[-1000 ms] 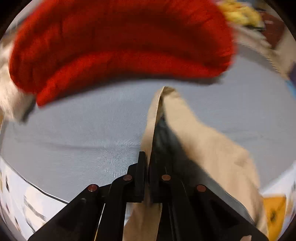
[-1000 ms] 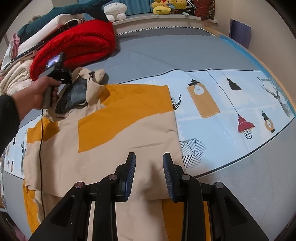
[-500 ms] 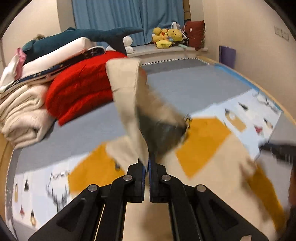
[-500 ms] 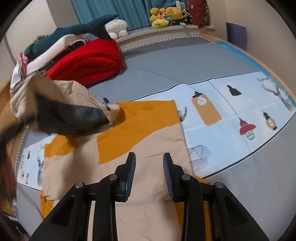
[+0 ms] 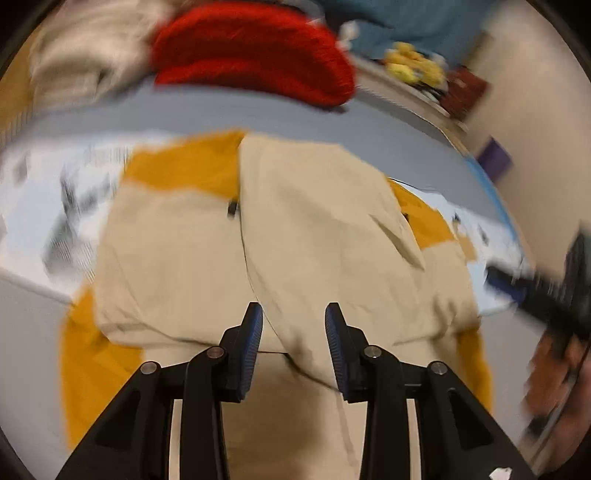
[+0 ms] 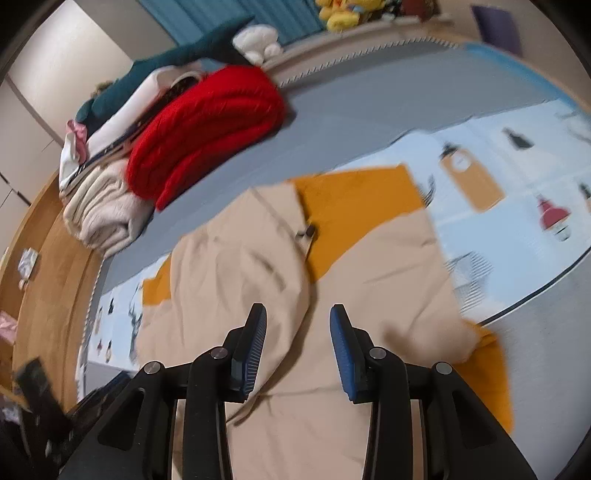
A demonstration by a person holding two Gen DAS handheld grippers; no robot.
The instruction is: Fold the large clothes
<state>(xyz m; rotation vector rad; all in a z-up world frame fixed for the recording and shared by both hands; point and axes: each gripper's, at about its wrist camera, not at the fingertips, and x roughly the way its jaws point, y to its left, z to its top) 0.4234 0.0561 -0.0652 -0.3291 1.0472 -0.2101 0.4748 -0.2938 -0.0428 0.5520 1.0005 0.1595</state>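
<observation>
A large beige and orange garment (image 5: 317,229) lies spread on the bed, with one beige part folded over its middle. It also shows in the right wrist view (image 6: 258,266). My left gripper (image 5: 293,332) is open and empty just above the garment's near edge. My right gripper (image 6: 298,336) is open and empty above the garment's near part. The right gripper also shows blurred at the right of the left wrist view (image 5: 539,295).
A red folded blanket (image 6: 207,133) and a stack of cream and white bedding (image 6: 107,206) lie at the far side of the bed. Plush toys (image 6: 347,14) sit on a ledge behind. The patterned sheet (image 6: 517,192) extends right; wooden floor (image 6: 40,258) lies left.
My left gripper let go of the beige part it had lifted; that part now lies folded over the garment. The left gripper opened. The right gripper stayed open and shifted a little.
</observation>
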